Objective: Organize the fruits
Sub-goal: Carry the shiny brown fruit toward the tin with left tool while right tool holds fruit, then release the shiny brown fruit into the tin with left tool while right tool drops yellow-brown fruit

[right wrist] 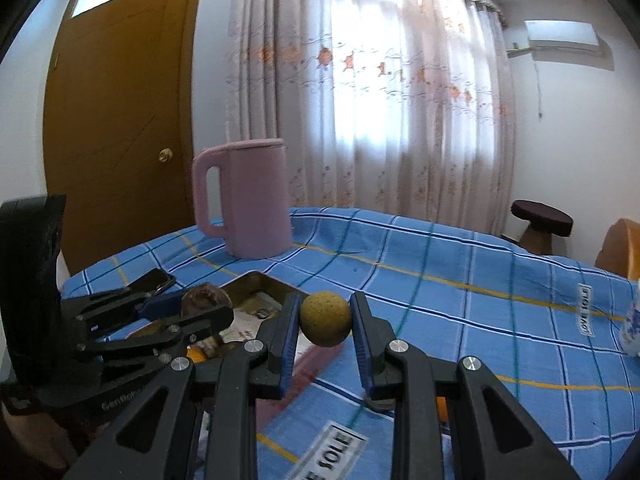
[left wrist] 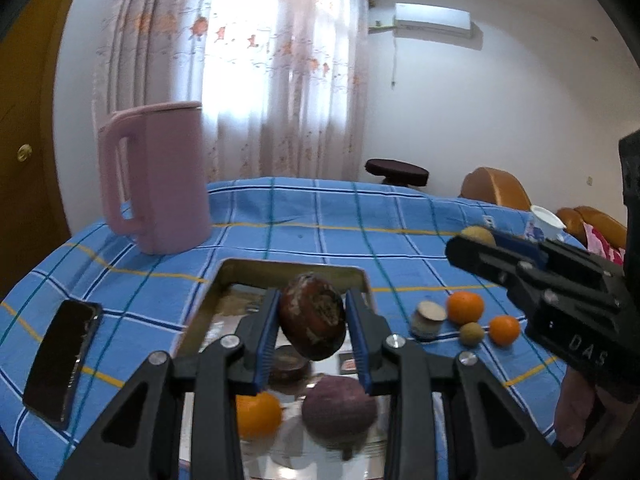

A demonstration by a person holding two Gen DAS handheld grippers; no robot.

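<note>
My left gripper (left wrist: 313, 322) is shut on a dark brown, mottled fruit (left wrist: 312, 316), held above a shiny metal tray (left wrist: 224, 280). In the tray lie an orange (left wrist: 258, 414) and a purple round fruit (left wrist: 338, 410). My right gripper (right wrist: 325, 322) is shut on a small tan round fruit (right wrist: 326, 319), above the blue checked cloth beside the tray (right wrist: 260, 280). In the left wrist view the right gripper (left wrist: 472, 242) comes in from the right with that tan fruit (left wrist: 478, 235). Two oranges (left wrist: 465, 307) (left wrist: 505, 330) and a small tan fruit (left wrist: 471, 333) lie on the cloth.
A pink jug (left wrist: 160, 176) stands at the far left of the table (left wrist: 320, 208). A black phone (left wrist: 62, 360) lies left of the tray. A small jar (left wrist: 429, 318) sits by the loose fruits, and a white cup (left wrist: 546, 222) at the right edge. A stool (right wrist: 542, 220) stands beyond.
</note>
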